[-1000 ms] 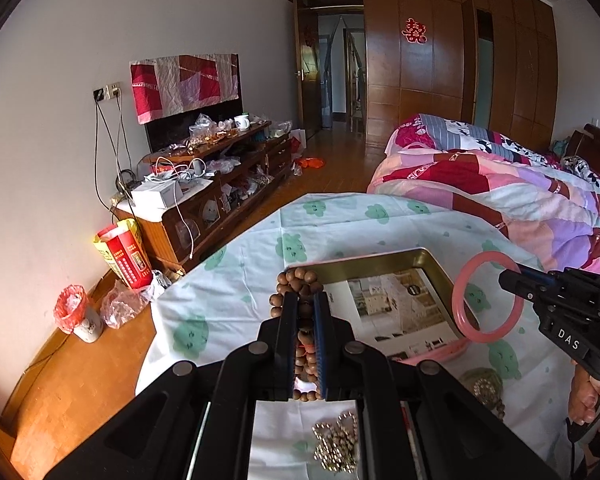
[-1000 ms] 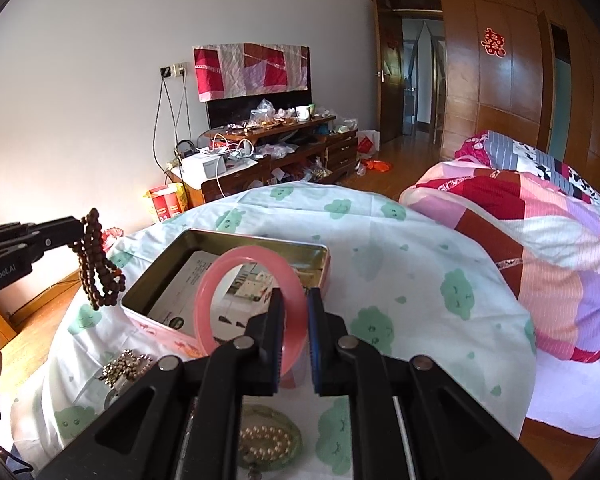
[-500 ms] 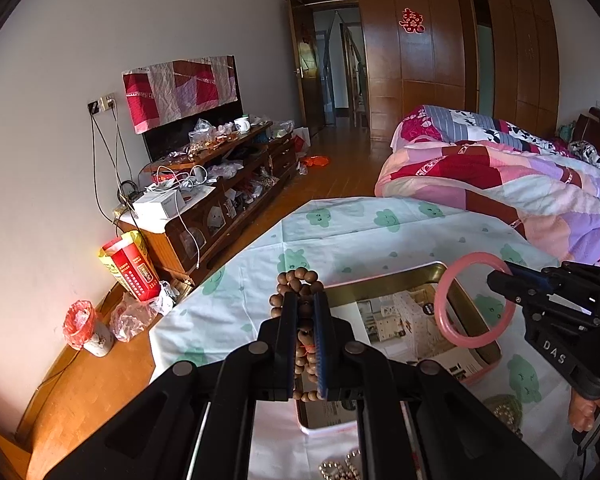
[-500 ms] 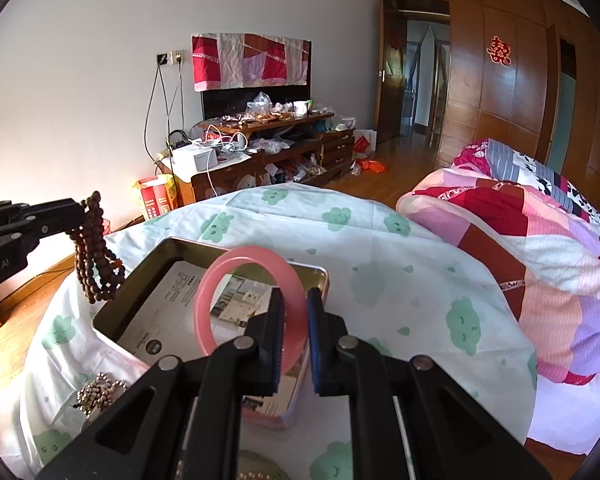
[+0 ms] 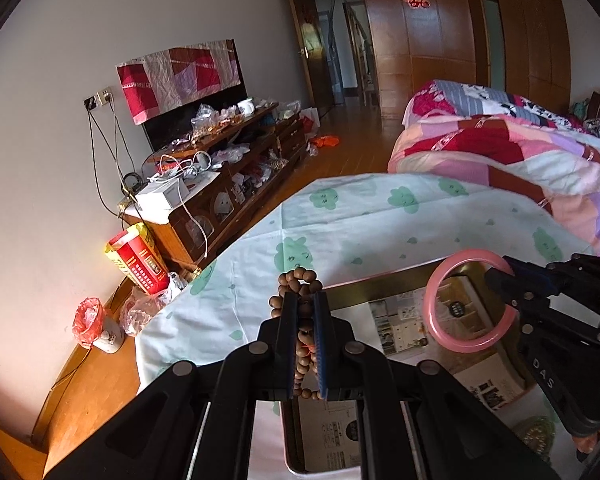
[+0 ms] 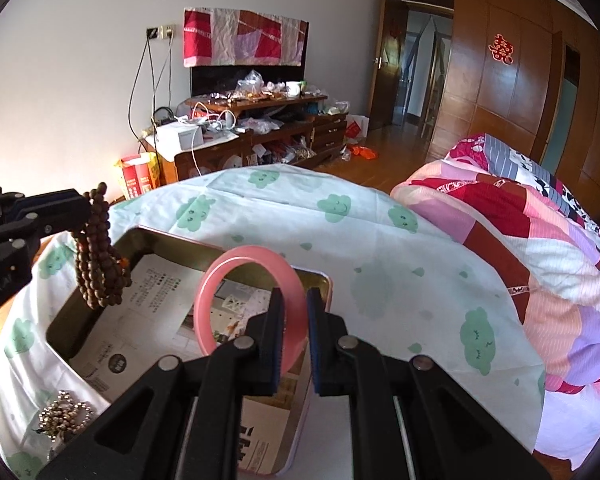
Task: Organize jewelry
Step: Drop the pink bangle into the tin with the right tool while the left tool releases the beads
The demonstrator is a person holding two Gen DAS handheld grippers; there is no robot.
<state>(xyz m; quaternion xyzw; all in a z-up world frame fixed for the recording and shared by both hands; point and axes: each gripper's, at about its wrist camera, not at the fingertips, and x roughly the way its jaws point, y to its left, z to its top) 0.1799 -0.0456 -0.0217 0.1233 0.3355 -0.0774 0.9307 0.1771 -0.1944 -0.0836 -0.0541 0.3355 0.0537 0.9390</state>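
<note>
Now my left gripper (image 5: 305, 308) clamps the brown wooden bead string (image 5: 300, 280) and my right gripper (image 6: 291, 312) the pink glossy bangle (image 6: 248, 300), both above the open metal tin (image 6: 100, 248); neither is deposited, and a gold chain (image 6: 64, 418) waits on the bench.

Cluttered wooden TV cabinet (image 6: 260, 132), patchwork quilt (image 6: 520, 240), red carton (image 5: 140, 260) by wall
</note>
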